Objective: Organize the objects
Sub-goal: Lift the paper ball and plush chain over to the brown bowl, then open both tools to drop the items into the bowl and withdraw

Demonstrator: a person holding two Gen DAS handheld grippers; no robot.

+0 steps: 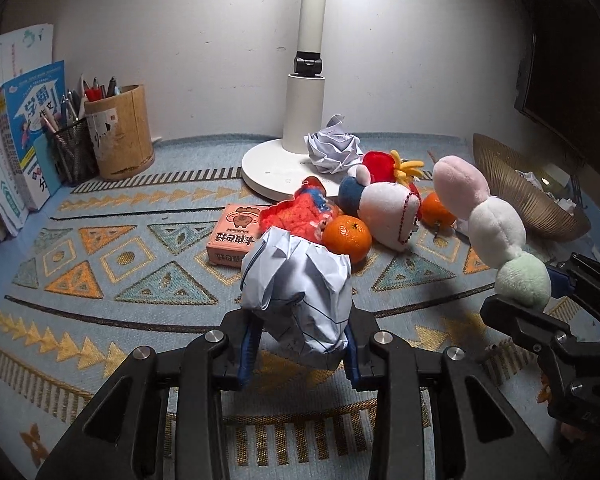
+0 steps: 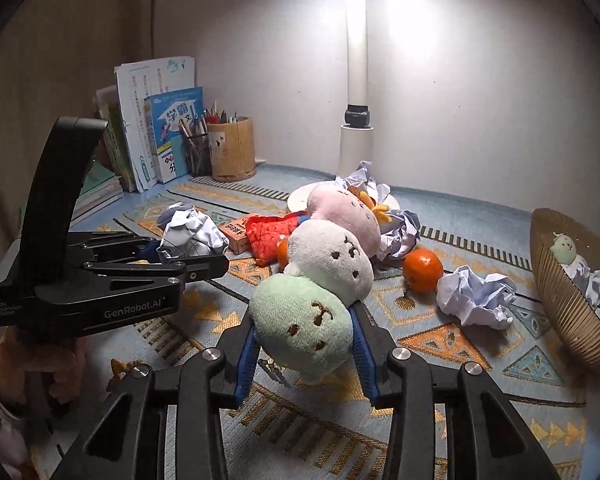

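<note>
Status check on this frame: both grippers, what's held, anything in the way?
Left gripper shut on crumpled paper ball. Right gripper shut on three-ball plush. Loose paper wad lies before the basket.

The left wrist view looks forward and down along its own black tool point(image 1: 300, 344), close over the surface with the blue patterned woven mat point(image 1: 100, 280), facing the white wall. The right wrist view sits further right, angled leftward. Both share the white lamp stand point(image 1: 304, 120) point(image 2: 354, 140), the cylindrical bamboo pen holder point(image 1: 120, 132) point(image 2: 233, 148) and the ribbed brown bowl point(image 1: 512, 184) point(image 2: 560, 292).
</note>
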